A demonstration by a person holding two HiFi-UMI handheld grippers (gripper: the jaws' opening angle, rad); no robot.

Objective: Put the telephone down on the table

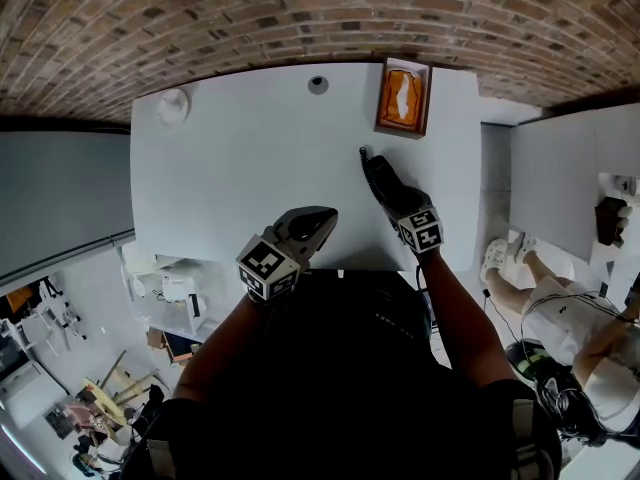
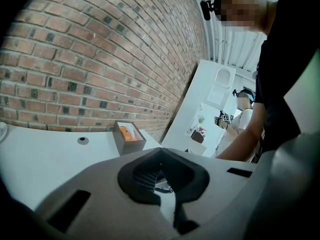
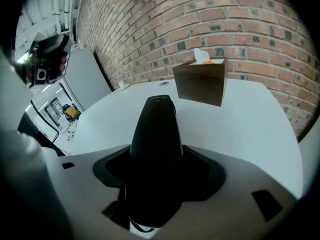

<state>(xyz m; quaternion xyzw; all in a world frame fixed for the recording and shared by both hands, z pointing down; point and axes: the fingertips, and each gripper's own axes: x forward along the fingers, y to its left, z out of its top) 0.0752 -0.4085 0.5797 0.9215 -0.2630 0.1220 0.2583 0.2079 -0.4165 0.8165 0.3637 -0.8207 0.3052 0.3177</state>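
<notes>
Round white object (image 1: 172,105): lies at the far left corner of the white table (image 1: 250,168).
Left gripper (image 1: 313,224) (image 2: 160,180): jaws together with nothing between them, at the table's near edge.
Telephone (image 1: 369,165) (image 3: 157,126): a black handset clamped in the right gripper (image 1: 393,197), pointing out over the table toward the tissue box; whether it touches the table cannot be told.
Tissue box (image 1: 403,96) (image 3: 201,81): stands at the far right edge.
</notes>
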